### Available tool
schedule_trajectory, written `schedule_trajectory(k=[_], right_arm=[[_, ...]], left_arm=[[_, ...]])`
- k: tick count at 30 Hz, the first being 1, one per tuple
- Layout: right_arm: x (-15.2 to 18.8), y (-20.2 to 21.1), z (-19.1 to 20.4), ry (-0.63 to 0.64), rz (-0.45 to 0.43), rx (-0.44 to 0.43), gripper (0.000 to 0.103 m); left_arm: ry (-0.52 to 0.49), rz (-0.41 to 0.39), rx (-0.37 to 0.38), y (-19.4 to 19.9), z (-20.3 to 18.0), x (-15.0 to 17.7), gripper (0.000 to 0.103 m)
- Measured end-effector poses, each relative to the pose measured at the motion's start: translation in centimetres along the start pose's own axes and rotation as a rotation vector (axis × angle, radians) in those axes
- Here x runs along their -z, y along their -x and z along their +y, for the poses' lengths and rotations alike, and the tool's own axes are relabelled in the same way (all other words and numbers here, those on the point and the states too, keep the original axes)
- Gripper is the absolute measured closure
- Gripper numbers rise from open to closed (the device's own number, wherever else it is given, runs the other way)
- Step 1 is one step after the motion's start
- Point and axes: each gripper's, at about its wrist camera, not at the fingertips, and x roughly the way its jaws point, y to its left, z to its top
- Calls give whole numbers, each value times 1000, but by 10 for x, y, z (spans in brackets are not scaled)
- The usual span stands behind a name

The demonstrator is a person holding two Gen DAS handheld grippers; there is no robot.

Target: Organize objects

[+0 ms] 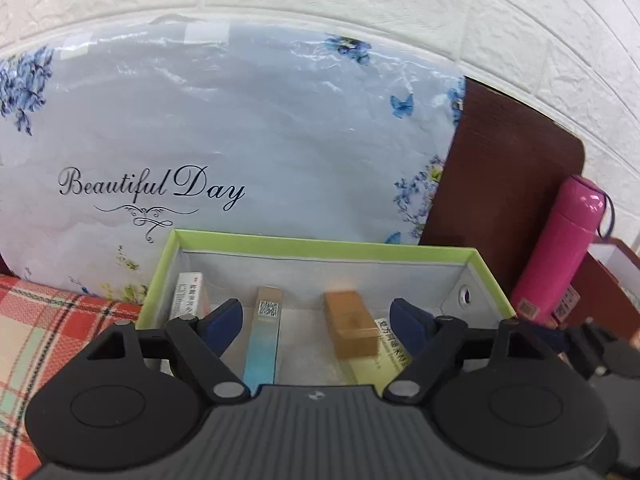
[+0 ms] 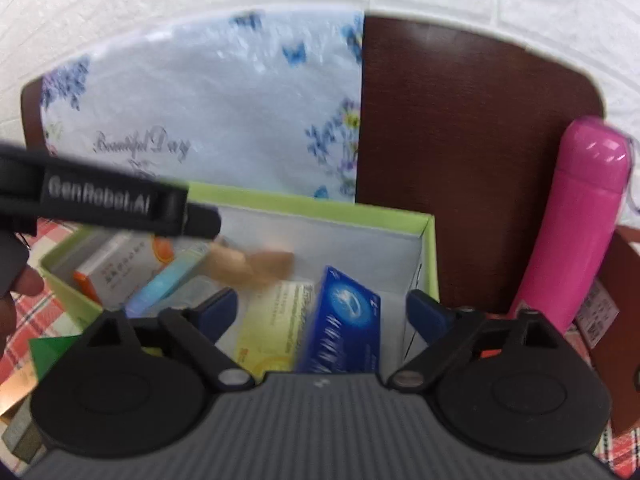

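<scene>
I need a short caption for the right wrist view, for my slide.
Open right gripper above the green-rimmed box, a blue carton between its fingers, untouched.

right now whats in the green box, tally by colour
white and orange box: 1
light blue slim box: 1
tan box: 1
pale yellow box: 1
dark blue box: 1
total: 5, all inside the green box

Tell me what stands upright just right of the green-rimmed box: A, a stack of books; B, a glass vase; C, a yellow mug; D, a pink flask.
D: a pink flask with a strap loop at its cap stands upright beside the right wall of the green-rimmed box.
</scene>
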Motion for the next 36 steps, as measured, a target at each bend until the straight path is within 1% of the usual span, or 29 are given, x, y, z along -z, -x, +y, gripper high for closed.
schedule_trajectory(k=[1, 3, 6, 11, 16, 19, 27, 36], right_arm=[[-1, 9, 4, -10, -25, 4, 0], [-3, 29, 1, -30, -60, 17, 0], [-1, 58, -5, -45, -73, 24, 0], [13, 107, -11, -78, -78, 22, 0], [33, 148, -6, -114, -84, 6, 0], [47, 174, 0, -112, -89, -1, 0], [80, 215, 13, -99, -74, -14, 0], [112, 234, 21, -135, -34, -30, 0]], left_arm=[[-9, -3, -11, 7, 0, 1, 19], [-21, -14, -30, 25, -1, 5, 19], [-31, -21, -59, 53, -4, 14, 19], [-49, -34, -137, 92, -14, 36, 19], [-32, -32, -126, 128, -18, 62, 19], [-40, -33, -138, 144, -23, 78, 19], [-48, -16, -149, 173, -27, 114, 19], [-38, 31, -153, 188, -20, 146, 19]])
